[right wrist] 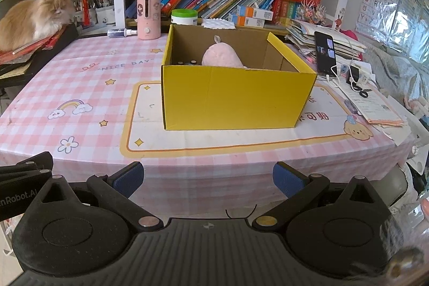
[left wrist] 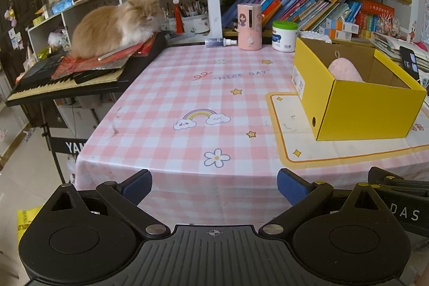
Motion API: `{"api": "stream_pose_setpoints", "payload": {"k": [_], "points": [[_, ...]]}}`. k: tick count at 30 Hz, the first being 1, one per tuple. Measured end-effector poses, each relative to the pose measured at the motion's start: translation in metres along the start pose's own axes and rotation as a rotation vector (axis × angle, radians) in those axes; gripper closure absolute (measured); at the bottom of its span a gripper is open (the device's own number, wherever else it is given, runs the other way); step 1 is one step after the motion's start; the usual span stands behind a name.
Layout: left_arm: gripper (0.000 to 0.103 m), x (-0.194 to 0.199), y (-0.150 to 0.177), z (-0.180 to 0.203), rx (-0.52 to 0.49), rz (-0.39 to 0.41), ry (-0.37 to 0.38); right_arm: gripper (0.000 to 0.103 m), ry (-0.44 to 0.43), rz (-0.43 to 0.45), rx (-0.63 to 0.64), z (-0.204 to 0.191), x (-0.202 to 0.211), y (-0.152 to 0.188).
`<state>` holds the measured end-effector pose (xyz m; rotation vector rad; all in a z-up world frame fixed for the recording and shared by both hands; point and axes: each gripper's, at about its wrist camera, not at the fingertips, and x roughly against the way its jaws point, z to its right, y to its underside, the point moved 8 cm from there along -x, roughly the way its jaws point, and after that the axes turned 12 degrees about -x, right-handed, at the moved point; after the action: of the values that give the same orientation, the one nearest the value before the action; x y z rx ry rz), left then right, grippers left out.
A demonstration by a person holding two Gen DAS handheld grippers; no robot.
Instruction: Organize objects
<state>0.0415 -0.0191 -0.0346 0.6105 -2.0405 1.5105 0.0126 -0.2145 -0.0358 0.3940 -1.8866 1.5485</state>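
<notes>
Yellow box [right wrist: 236, 95] holds pink plush [right wrist: 221, 55]; cat [left wrist: 115, 24] sits well apart.

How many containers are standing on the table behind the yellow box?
2: a pink cylinder left of the yellow box, and a green-lidded white tub right behind it. The box may hide others.

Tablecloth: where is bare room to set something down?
Free: the checked stretch between the keyboard and the yellow box, and the strip before the box. Crowded: the back edge by the pink canister, and right of the box, papers.
</notes>
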Motion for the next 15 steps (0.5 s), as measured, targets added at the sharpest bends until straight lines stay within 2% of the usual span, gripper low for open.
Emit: {"api": "stream_pose_setpoints", "payload": {"k": [15], "points": [[0.002, 0.0009, -0.0005, 0.0017, -0.011, 0.010, -0.006, 0.000, 0.010, 0.004, 0.005, 0.0033, -0.0011, -0.0006]]}}
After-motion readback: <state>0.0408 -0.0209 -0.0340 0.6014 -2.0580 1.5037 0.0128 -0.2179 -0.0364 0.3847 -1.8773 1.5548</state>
